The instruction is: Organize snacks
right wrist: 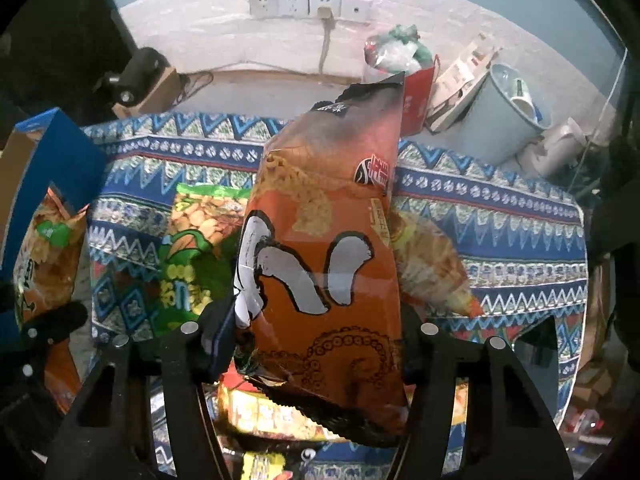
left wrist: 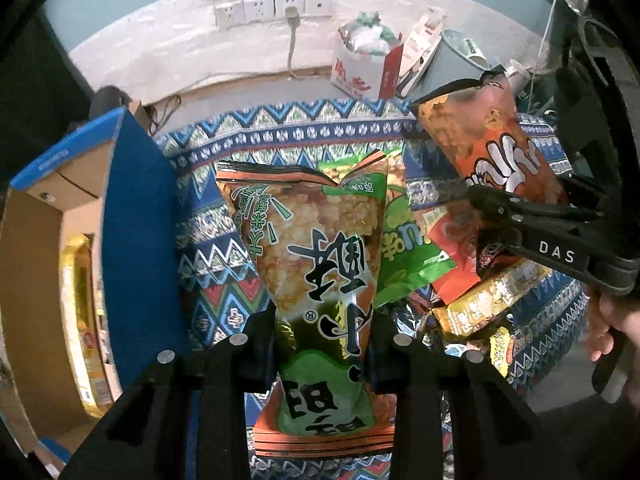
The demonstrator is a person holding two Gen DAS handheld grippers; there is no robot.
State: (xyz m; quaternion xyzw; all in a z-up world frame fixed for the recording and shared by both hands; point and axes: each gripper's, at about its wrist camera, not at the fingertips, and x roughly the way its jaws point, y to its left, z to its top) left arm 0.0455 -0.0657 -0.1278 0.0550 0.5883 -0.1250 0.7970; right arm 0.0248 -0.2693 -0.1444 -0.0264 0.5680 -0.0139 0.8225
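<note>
My left gripper (left wrist: 322,328) is shut on the lower part of a green-and-orange snack bag (left wrist: 320,232), which hangs above the patterned tablecloth (left wrist: 280,132). The same bag (right wrist: 48,252) shows at the left edge of the right wrist view. My right gripper (right wrist: 316,332) is shut on an orange snack bag (right wrist: 328,220) with white lettering, lifted off a pile of snacks. In the left wrist view that gripper (left wrist: 480,208) holds the orange bag (left wrist: 492,140) at the upper right. A green pea bag (right wrist: 192,240) and a yellow pack (left wrist: 480,304) lie in the pile below.
An open blue cardboard box (left wrist: 136,208) stands at the left with a golden pack (left wrist: 80,320) inside. Behind the table are a grey bin (right wrist: 508,120), a red-and-white carton (left wrist: 360,68) and wall sockets (right wrist: 304,4). A hand (left wrist: 612,320) grips the right tool.
</note>
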